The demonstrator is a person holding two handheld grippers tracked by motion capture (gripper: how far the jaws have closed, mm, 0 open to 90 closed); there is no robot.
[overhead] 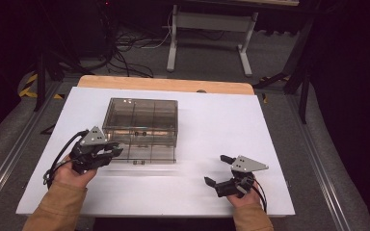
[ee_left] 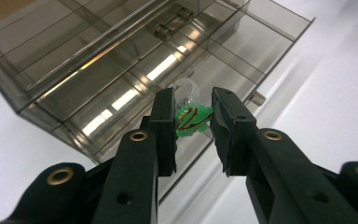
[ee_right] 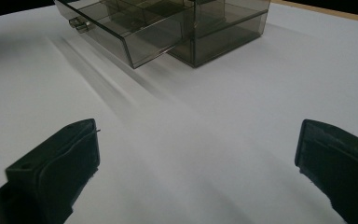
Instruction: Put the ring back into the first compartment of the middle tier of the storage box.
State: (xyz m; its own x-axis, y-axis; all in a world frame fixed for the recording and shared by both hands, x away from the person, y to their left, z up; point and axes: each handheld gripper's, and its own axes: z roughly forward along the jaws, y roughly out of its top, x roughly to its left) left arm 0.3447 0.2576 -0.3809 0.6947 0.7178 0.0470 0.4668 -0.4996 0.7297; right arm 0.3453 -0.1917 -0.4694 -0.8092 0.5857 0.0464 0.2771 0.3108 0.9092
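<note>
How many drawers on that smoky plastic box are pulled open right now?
1. The lower drawer of the smoky plastic box is pulled out toward the person, beside the left gripper, which holds a small green item above it. Any other drawers look shut.

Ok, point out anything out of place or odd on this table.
Nothing looks damaged or spilled. The smoky clear organizer box has its lower drawer pulled out. The left gripper holds a small green trinket over it; the right gripper rests open.
</note>
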